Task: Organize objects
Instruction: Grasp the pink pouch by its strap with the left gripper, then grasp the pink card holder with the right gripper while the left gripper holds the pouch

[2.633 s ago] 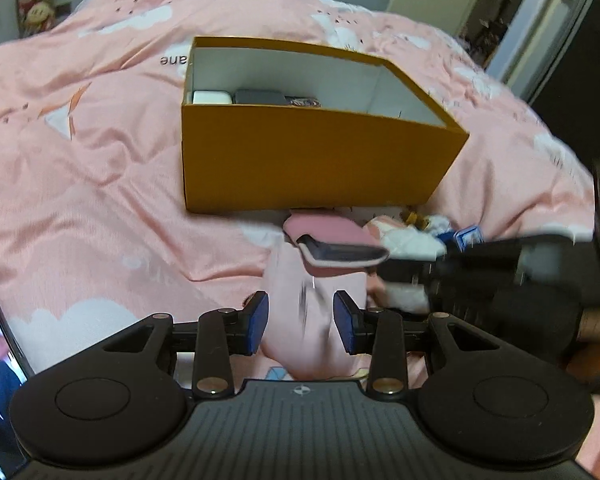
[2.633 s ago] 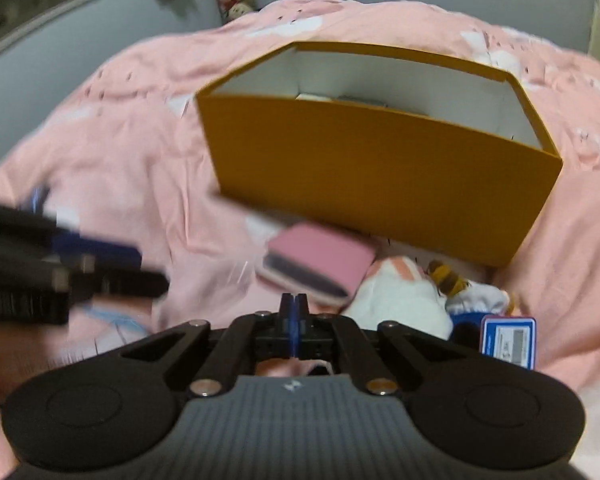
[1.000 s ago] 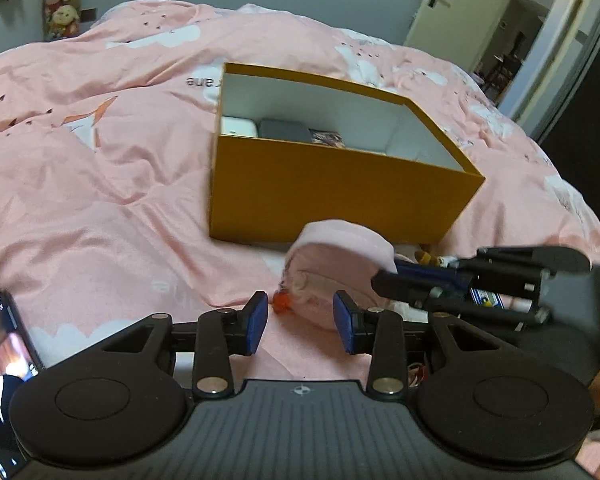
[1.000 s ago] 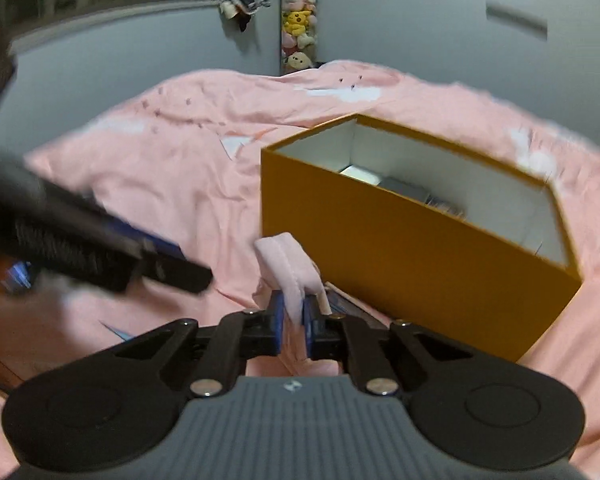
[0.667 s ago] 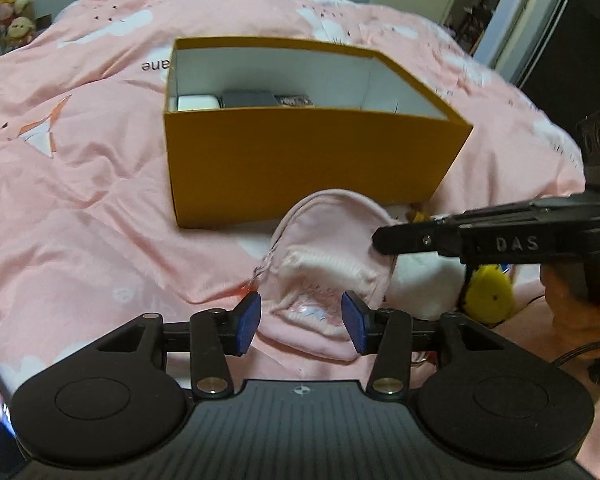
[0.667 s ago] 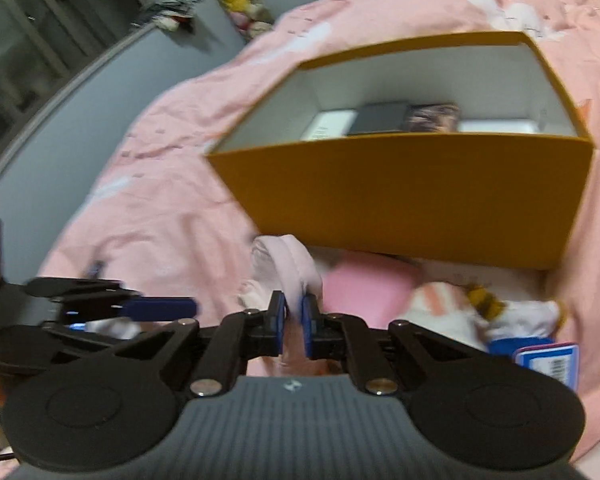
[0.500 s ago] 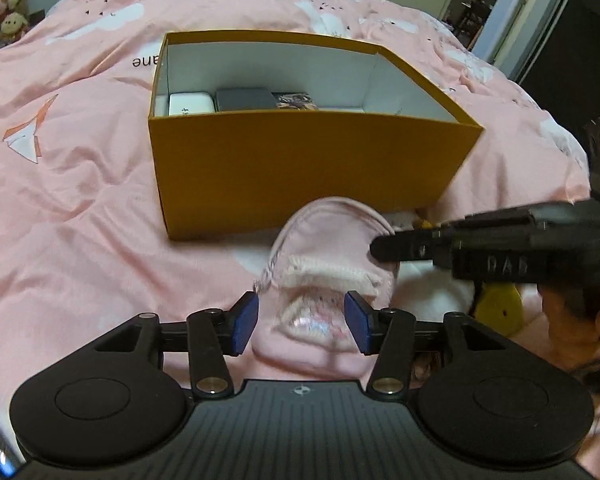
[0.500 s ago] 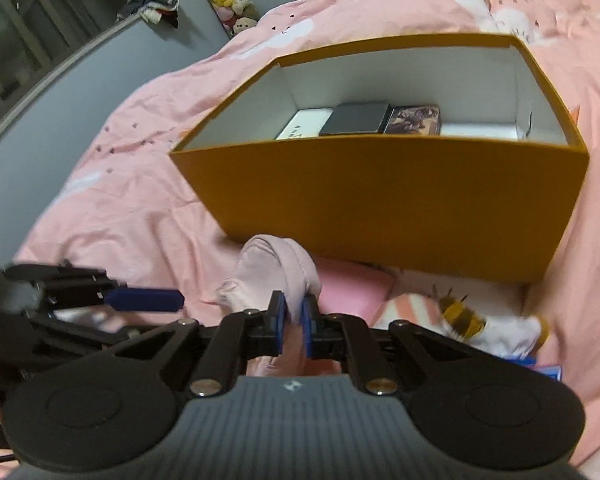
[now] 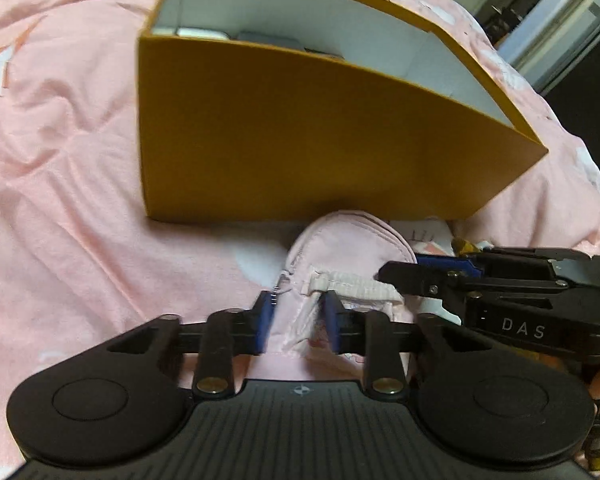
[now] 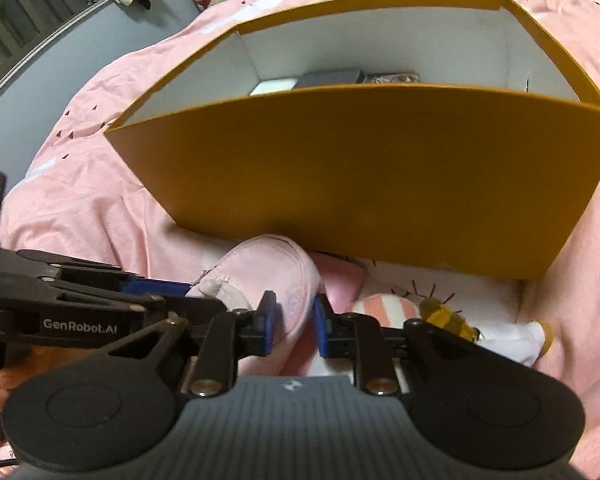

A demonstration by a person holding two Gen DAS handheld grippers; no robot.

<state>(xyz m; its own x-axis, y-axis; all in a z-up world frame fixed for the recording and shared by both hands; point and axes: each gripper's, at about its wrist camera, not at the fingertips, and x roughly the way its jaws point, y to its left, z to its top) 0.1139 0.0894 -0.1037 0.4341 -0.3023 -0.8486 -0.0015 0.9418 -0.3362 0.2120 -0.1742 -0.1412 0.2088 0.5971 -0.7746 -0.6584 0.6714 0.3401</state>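
L tongs (image 9: 296,322): jaws narrow, pink pouch (image 9: 348,252) fabric between the pads; contact unclear. R tongs (image 10: 294,328): jaws part-open, pouch edge between pads, grip can't be confirmed. From L wrist cam, R tongs tip touches pouch at 3 o'clock. Pouch sits on pink bed cover (image 9: 60,200), just beside orange box (image 9: 300,140) near wall at 12 o'clock. Plush toy (image 10: 452,320) at 2 o'clock of R tongs. Box holds flat items (image 10: 332,78).

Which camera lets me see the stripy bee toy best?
The right wrist view. There the bee toy lies on the pink bedding in front of the orange box, stripes showing. The left wrist view shows only a small yellow-brown bit behind the right gripper.
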